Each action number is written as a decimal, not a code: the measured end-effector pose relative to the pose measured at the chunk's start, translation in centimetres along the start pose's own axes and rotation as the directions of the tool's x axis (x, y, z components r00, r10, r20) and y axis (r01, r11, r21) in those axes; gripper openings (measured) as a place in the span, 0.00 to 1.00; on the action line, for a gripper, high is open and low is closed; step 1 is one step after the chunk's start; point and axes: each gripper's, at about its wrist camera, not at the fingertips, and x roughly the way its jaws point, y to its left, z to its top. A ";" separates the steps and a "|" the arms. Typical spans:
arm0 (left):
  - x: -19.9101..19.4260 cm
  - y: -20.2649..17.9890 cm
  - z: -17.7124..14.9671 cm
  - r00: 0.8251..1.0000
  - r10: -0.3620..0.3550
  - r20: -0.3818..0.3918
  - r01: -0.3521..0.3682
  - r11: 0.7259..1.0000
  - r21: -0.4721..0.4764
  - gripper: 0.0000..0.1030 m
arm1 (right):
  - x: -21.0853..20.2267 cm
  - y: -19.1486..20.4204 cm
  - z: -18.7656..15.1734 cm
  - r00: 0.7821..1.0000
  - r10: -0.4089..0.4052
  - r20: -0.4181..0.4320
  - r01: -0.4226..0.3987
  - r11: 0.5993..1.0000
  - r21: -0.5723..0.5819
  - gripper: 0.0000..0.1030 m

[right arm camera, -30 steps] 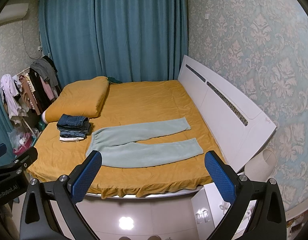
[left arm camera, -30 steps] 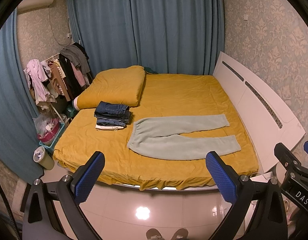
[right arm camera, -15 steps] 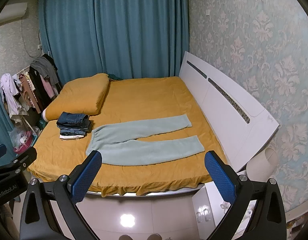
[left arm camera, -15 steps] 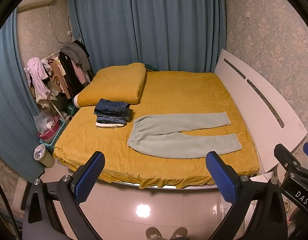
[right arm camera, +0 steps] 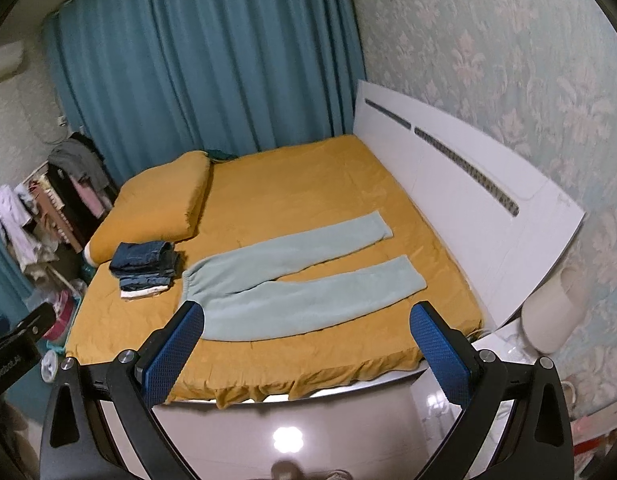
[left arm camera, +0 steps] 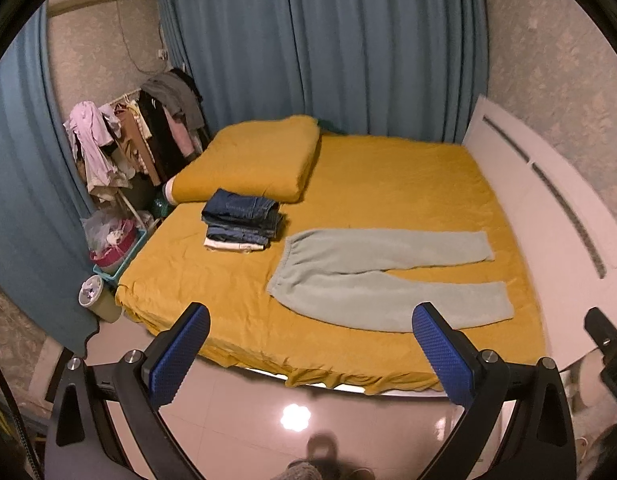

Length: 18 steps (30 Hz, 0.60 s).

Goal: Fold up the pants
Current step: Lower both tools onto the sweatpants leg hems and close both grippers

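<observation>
Pale green fleece pants (left arm camera: pixel 384 276) (right arm camera: pixel 292 276) lie flat on the mustard bed (left arm camera: pixel 388 184) (right arm camera: pixel 308 184), waistband to the left and both legs spread toward the white headboard. My left gripper (left arm camera: pixel 310 350) hangs open over the floor, short of the bed's near edge, holding nothing. My right gripper (right arm camera: pixel 306 348) is open too, its blue pads (right arm camera: pixel 174 350) framing the near side of the bed, apart from the pants.
A stack of folded jeans (left arm camera: pixel 242 218) (right arm camera: pixel 146 264) sits left of the pants, in front of a mustard pillow (left arm camera: pixel 248 160). A clothes rack (left arm camera: pixel 140 136), a bin (left arm camera: pixel 94 298) and baskets stand left of the bed. The white headboard (right arm camera: pixel 468 200) and a lamp (right arm camera: pixel 552 312) are at right. A person's shoes (left arm camera: pixel 308 468) stand on the glossy floor.
Both grippers have moved closer to the bed and the views have tilted a little. The pants have not moved and both grippers stay open.
</observation>
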 end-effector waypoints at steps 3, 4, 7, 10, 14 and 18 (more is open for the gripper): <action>4.4 -1.5 1.2 0.999 0.022 -0.025 -0.021 0.999 0.031 1.00 | 5.1 -0.4 1.4 0.999 -0.022 -0.032 0.022 1.000 0.008 1.00; 6.2 -2.0 1.8 0.999 0.028 -0.037 -0.026 0.999 0.043 1.00 | 7.5 -0.5 2.2 0.999 -0.029 -0.045 0.030 0.999 0.013 1.00; 12.6 -3.6 3.6 0.995 0.018 -0.097 -0.012 0.998 0.063 1.00 | 14.4 -0.5 3.9 0.994 -0.038 -0.100 0.042 0.998 0.037 1.00; 20.1 -5.1 5.9 0.985 -0.003 -0.172 0.015 0.997 0.073 1.00 | 22.0 -0.3 5.8 0.987 -0.051 -0.155 0.061 0.996 0.064 1.00; 31.9 -7.3 10.0 0.960 -0.031 -0.277 0.055 0.995 0.080 1.00 | 33.5 0.4 8.9 0.968 -0.063 -0.242 0.088 0.992 0.093 1.00; 42.0 -8.6 13.0 0.931 -0.042 -0.361 0.077 0.994 0.083 1.00 | 45.2 1.7 12.0 0.943 -0.083 -0.322 0.117 0.989 0.089 1.00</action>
